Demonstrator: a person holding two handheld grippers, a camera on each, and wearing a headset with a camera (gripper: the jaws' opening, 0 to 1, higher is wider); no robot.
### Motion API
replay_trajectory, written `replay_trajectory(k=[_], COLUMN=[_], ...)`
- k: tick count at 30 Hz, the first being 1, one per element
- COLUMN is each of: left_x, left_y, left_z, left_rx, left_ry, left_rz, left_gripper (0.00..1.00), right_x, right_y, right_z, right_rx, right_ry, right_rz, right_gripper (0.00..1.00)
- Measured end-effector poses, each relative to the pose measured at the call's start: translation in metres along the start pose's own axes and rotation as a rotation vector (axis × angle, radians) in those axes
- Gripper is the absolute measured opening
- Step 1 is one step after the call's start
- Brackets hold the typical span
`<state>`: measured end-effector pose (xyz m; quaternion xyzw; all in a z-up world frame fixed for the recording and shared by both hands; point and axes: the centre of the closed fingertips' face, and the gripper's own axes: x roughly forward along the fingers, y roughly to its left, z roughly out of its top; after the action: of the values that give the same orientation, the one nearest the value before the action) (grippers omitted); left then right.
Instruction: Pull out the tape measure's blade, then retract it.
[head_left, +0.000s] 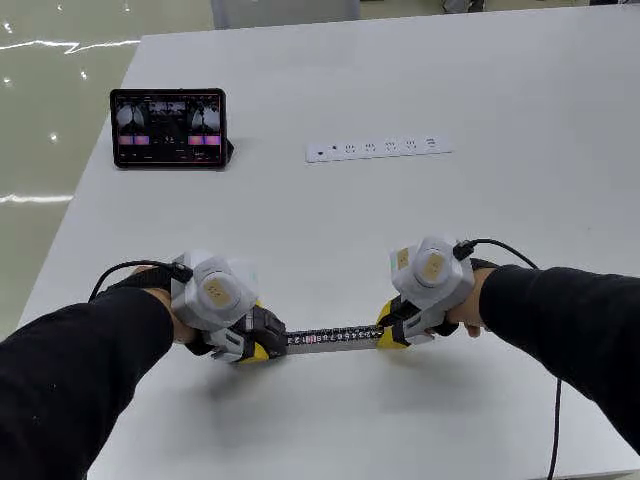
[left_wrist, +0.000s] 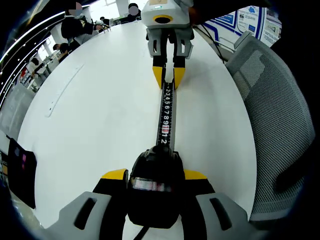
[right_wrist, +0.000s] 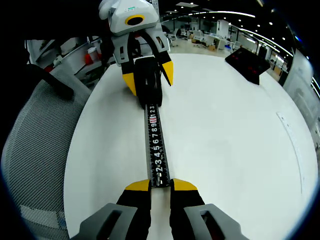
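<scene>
Left gripper (left_wrist: 154, 176) clamped on tape measure case (left_wrist: 152, 192); right gripper (right_wrist: 160, 186) pinched on the blade (right_wrist: 154, 145) tip. A short length of blade is out, low over table (head_left: 400, 220). Judgement: draw along the blade's own line, level and untwisted, with a firm tip grip against snap-back.

table (head_left: 480, 200): big white one, I'm looking down on it
floor (head_left: 50, 120): glossy, pale, far left
chair (left_wrist: 280, 110): grey mesh, near edge
</scene>
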<state>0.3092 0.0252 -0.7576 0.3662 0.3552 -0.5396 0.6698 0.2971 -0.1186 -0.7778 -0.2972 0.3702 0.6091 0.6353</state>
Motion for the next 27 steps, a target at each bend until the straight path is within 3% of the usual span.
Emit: replay_trajectory(k=[27], left_x=[0.000], left_y=[0.000], left_z=[0.000], left_rx=[-0.004], left_ry=[0.002], left_rz=[0.001], left_gripper=[0.36], right_x=[-0.008], right_y=[-0.003], right_z=[-0.015], right_rx=[0.006], right_ry=[0.004], right_rz=[-0.013], right_gripper=[0.10])
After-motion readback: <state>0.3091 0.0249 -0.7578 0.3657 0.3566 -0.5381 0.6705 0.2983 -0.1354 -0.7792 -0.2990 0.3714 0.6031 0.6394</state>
